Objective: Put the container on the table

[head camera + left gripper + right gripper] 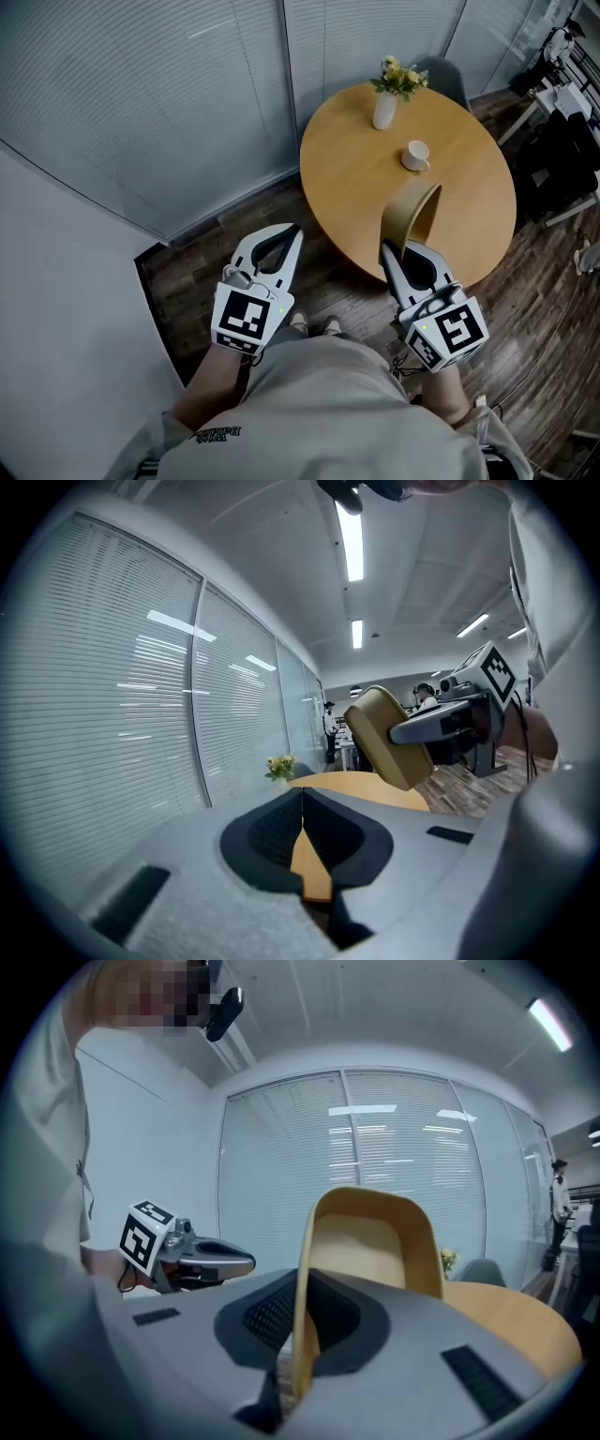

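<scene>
The right tongs (pixel 392 251) pinch the container (pixel 417 214) by its rim, holding it tipped above the worktop (pixel 356 178) at its 6 o'clock edge. The left tongs (pixel 292 230) are clenched on nothing. Best level it first, then lower gently, short of the cup (pixel 415 156).

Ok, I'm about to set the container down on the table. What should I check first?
1. Grip: right gripper jaws are closed on the wall of the container. Ok.
2. Container level: it hangs tilted, not upright. Not ok.
3. Landing spot: the table is bare near its front edge; the cup and the vase stand farther back. Ok.
4. Container fully over the tabletop rather than past the edge: cannot tell.
5. Left gripper out of the way: jaws together, empty, off to the left of the table. Ok.
</scene>
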`<state>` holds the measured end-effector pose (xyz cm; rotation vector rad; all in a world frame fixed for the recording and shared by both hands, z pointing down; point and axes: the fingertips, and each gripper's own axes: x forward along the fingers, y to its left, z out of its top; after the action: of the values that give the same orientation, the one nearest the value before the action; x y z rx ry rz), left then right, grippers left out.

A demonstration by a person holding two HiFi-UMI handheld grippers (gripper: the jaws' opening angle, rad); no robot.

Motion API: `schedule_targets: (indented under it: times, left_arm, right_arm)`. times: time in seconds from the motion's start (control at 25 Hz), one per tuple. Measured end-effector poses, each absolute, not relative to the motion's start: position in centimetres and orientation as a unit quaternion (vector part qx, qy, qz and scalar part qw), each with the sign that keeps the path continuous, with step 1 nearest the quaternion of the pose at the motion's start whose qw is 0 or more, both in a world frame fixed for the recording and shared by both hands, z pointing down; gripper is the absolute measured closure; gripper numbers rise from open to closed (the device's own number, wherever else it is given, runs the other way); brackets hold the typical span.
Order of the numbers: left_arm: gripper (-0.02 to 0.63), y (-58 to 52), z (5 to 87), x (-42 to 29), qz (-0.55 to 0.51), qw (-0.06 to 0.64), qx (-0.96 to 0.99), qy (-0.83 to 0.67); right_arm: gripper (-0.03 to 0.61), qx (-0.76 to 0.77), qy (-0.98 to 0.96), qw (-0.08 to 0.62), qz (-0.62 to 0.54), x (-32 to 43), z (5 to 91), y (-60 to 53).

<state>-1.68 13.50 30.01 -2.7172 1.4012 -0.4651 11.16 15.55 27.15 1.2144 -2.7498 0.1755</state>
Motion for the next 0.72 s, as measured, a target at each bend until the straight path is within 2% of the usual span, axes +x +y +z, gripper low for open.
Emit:
schedule_targets:
  times: [0.72]
  left_arm:
    - [0.592,15.6,30.4,0.9,-0.158,0.016,-0.872,0.463]
  right_arm:
    - [0.546,0.381,-0.92,0.058,0.064,13.5,28.0,16.6]
